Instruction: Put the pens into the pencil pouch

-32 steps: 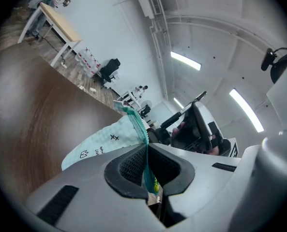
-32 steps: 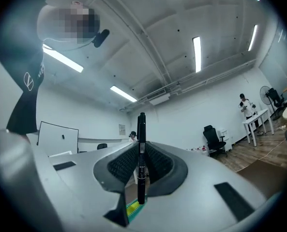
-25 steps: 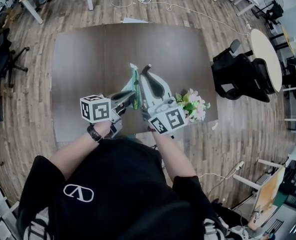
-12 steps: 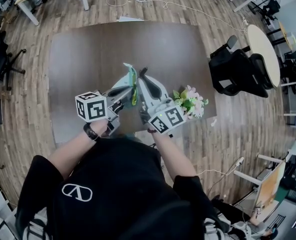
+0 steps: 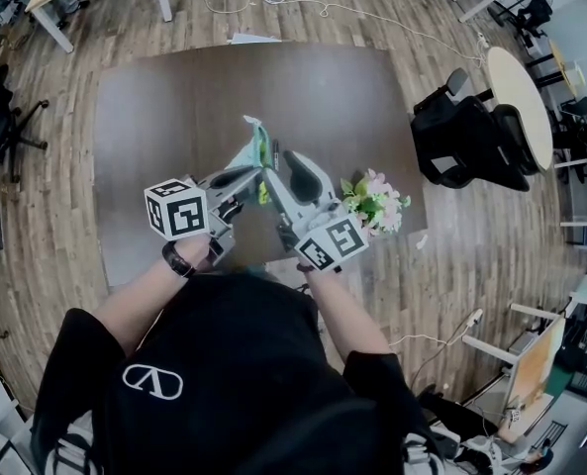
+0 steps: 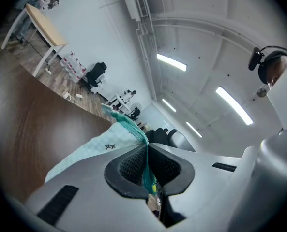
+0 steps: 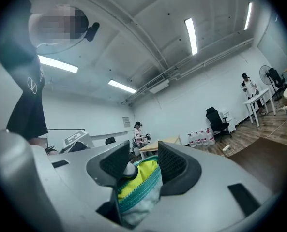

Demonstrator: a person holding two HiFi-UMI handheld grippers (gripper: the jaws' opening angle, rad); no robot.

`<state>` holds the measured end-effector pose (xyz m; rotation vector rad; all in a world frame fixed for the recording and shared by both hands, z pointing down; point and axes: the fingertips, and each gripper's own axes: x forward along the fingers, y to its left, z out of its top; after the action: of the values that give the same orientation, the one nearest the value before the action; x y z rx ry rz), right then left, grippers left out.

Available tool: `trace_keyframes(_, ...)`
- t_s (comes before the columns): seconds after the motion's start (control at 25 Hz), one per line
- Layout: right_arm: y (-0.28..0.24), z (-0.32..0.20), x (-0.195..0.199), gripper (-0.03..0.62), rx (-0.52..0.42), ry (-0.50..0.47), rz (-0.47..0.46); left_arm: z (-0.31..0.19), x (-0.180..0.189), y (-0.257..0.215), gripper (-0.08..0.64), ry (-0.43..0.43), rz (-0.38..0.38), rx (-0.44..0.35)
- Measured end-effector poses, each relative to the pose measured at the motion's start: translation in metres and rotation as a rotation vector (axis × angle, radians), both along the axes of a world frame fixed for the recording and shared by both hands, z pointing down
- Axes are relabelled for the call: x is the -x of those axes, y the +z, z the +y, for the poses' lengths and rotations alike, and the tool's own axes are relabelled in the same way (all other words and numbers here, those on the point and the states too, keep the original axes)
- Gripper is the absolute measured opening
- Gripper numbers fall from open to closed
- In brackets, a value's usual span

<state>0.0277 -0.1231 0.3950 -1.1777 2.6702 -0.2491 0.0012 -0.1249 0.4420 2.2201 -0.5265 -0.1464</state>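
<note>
Item 1. Mint-green fabric pencil pouch with a teal zipper band (image 6: 92, 151). We record it held up above the near half of the dark brown rectangular desk (image 5: 154, 117). In the head view it sits at twelve o'clock from the person's two hands, with one corner pointing up.

Item 2. Left claw (image 6: 146, 158). It enters from eight o'clock in the head view. We find its jaws closed tight on the pouch's teal zipper band, which runs straight through the pinch.

Item 3. Right claw (image 7: 142, 158). It enters from five o'clock, just beside the left claw. Its jaws have just been opening and we note them standing partly apart. The pouch's open mouth lies between them, below the pads. Inside the teal edge we see a yellow-green patch (image 7: 139, 177) and a small white rounded piece (image 7: 129, 169). We cannot tell whether either is a pen.

Item 4. Bunch of pink and white flowers with green leaves (image 5: 377, 201). It is on the desk at three o'clock of the right claw, near the desk's right edge.

Item 5. Black office chair (image 5: 461, 142). It stands on the wooden floor at two o'clock, just off the desk.
</note>
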Motion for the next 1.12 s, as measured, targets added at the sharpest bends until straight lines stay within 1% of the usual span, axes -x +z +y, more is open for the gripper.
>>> trace_keyframes(0.12, -0.008, -0.001, -0.007, 0.167, -0.01, 0.023, -0.005, -0.002, 0.003, 0.001, 0.012, -0.008, -0.002, 0.004)
trace_keyframes(0.28, -0.009, -0.01, -0.025, 0.167, 0.0, 0.088, 0.001, -0.004, 0.01, 0.005, 0.012, -0.028, 0.003, 0.02)
trace_keyframes(0.36, -0.001, -0.019, -0.036, 0.167, 0.02, 0.126, 0.033, -0.006, 0.014, 0.008, 0.012, -0.038, 0.002, 0.024)
trace_keyframes(0.44, 0.015, -0.032, -0.047, 0.167, 0.061, 0.167, 0.091, -0.006, 0.019, 0.012, 0.012, -0.05, 0.005, 0.032)
trace_keyframes(0.52, 0.041, -0.048, -0.056, 0.166, 0.12, 0.193, 0.167, -0.005, 0.026, 0.017, 0.012, -0.065, 0.012, 0.043)
trace_keyframes(0.6, 0.075, -0.069, -0.061, 0.166, 0.188, 0.198, 0.257, -0.005, 0.034, 0.022, 0.012, -0.082, 0.018, 0.055)
trace_keyframes(0.68, 0.113, -0.088, -0.064, 0.166, 0.269, 0.192, 0.344, -0.003, 0.041, 0.026, 0.012, -0.096, 0.021, 0.065)
trace_keyframes(0.88, 0.206, -0.131, -0.06, 0.167, 0.487, 0.156, 0.501, -0.002, 0.054, 0.038, 0.012, -0.134, 0.022, 0.099)
trace_keyframes(1.0, 0.259, -0.145, -0.048, 0.166, 0.62, 0.13, 0.566, -0.002, 0.067, 0.045, 0.012, -0.15, 0.023, 0.119)
trace_keyframes(1.12, 0.312, -0.15, -0.04, 0.166, 0.773, 0.121, 0.584, -0.002, 0.082, 0.05, 0.012, -0.167, 0.025, 0.138)
